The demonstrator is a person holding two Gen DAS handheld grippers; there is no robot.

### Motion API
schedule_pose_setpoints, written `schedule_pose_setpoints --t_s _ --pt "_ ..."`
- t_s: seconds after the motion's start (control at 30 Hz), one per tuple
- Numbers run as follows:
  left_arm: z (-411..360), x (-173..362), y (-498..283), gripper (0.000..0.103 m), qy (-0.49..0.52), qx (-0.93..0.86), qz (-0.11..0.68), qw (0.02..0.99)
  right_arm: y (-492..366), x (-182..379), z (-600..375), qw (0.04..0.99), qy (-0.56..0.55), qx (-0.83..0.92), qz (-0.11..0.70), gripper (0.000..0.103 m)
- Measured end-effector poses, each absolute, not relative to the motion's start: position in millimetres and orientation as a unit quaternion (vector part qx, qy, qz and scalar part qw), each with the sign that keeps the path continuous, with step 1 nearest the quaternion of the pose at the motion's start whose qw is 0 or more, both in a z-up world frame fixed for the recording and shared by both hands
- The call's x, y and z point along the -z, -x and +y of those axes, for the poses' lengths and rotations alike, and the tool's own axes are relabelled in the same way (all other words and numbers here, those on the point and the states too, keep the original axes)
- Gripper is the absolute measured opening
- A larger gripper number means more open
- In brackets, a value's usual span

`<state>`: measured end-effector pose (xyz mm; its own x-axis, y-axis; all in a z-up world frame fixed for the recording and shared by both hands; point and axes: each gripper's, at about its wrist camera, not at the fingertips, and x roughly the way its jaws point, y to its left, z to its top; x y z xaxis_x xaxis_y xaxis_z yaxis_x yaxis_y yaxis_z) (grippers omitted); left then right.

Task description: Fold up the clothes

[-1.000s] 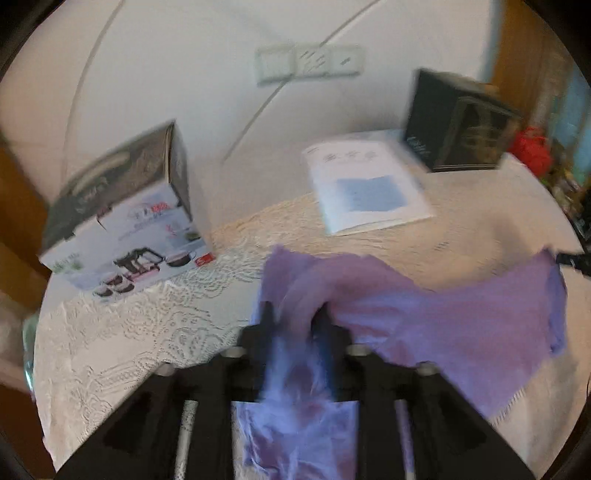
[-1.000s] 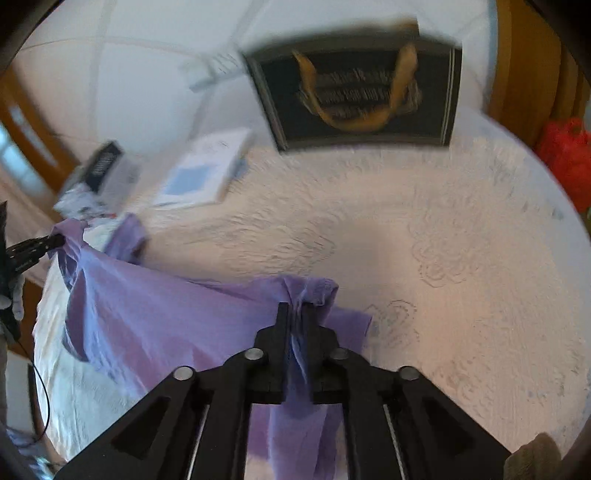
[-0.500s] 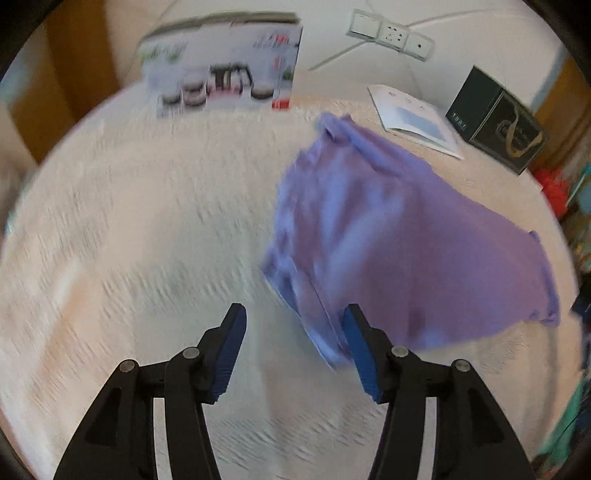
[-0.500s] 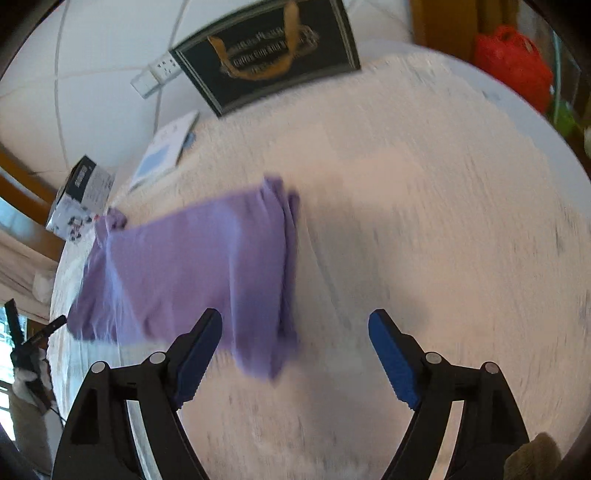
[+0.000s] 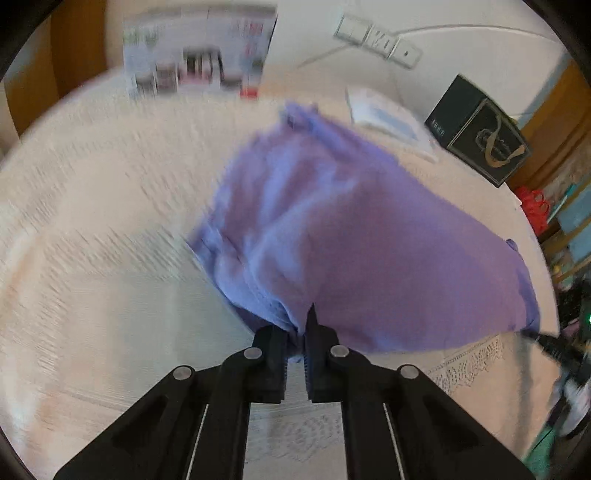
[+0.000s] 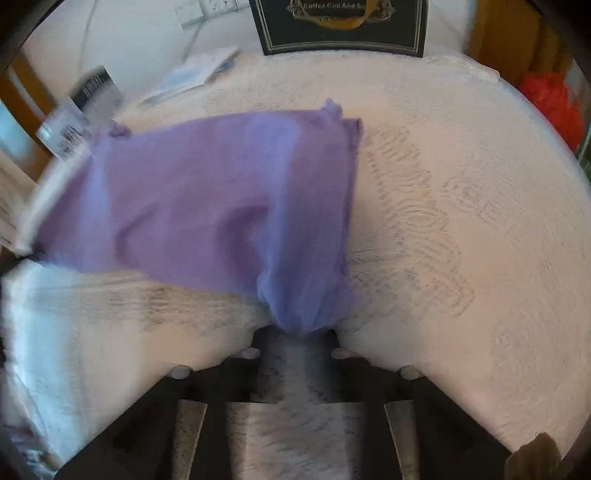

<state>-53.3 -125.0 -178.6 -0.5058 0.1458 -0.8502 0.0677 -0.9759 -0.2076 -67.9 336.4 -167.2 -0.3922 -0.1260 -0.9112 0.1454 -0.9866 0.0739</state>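
A purple garment (image 5: 351,229) lies spread on the round table with the white lace cloth (image 5: 92,221). My left gripper (image 5: 295,339) is shut on the garment's near left corner. In the right wrist view the same purple garment (image 6: 207,199) stretches to the left. My right gripper (image 6: 299,332) is blurred by motion, and its jaws stand close together around the garment's bunched near right corner. The far corners of the garment rest on the cloth.
A white printed box (image 5: 199,59) stands at the table's far left. A booklet (image 5: 388,114) and a black gift box (image 5: 480,129) are at the far right. The black box (image 6: 343,26) faces my right gripper. A red bag (image 6: 550,103) sits beyond the table edge.
Half a second ago both grippers were open and apart from the garment. Now both have moved in and closed on its near corners.
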Motion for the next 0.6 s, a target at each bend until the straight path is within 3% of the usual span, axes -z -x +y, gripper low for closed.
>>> schedule_pose_setpoints --t_s 0.2,0.33,0.53,0.57,0.6 --pt "-137.0 128.2 9.7 0.005 0.482 -0.872 -0.076 0.030 37.3 96.1 349.7 0.083 -0.497 0.863 0.044 0.007" --pt "-138.5 153.1 -26.9 0.009 0.535 -0.842 -0.064 0.021 -2.0 112.4 359.4 0.103 -0.574 0.811 0.045 0.009" --pt "-152.4 196.1 -76.1 0.019 0.607 -0.790 -0.073 -0.033 -45.3 151.0 407.1 0.025 -0.645 0.764 0.002 0.014" --pt "-157.9 191.1 -78.2 0.019 0.602 -0.794 -0.079 -0.042 -45.9 146.9 413.2 0.018 -0.638 0.770 -0.010 0.019" --pt "-162.8 184.5 -78.4 0.020 0.593 -0.799 -0.083 -0.049 -43.4 140.0 415.7 0.016 -0.626 0.780 -0.019 0.037"
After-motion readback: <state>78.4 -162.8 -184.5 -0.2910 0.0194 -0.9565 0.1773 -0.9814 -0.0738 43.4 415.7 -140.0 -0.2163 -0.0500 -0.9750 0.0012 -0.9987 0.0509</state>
